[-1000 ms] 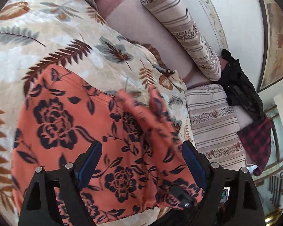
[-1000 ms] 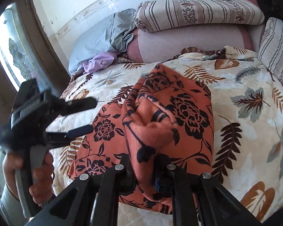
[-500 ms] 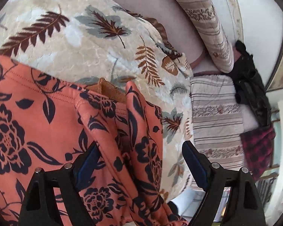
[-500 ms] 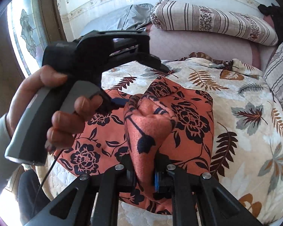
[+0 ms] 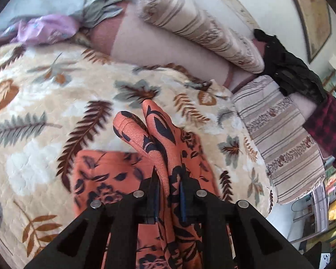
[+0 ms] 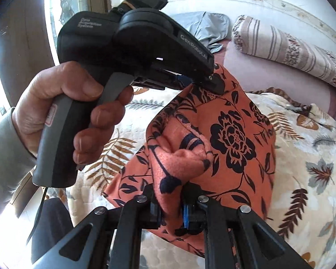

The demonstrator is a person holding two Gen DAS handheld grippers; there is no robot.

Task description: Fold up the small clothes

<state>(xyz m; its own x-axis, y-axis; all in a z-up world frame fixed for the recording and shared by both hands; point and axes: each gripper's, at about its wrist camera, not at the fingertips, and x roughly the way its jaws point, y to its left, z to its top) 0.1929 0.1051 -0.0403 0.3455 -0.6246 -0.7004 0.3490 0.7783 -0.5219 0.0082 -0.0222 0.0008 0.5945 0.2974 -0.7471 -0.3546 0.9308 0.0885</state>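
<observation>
An orange garment with black flowers [image 6: 235,139] hangs between my two grippers above the leaf-print bedspread [image 6: 313,168]. My right gripper [image 6: 170,204] is shut on a bunched corner of it. My left gripper [image 5: 169,192] is shut on another edge of the garment [image 5: 159,139], which stands up in a fold between the fingers. In the right wrist view the left gripper [image 6: 210,83] shows from the side, held in a hand, pinching the garment's upper edge.
Striped pillows [image 5: 203,29] and a striped cushion [image 5: 280,143] lie at the head and right side of the bed. A grey and purple cloth pile [image 5: 56,22] sits at the far left. Black and plaid clothes [image 5: 302,78] lie at the right.
My left gripper has shut on the garment's edge and lifted it; it was open over the flat cloth before. My right gripper kept its hold and the cloth rose between both.
</observation>
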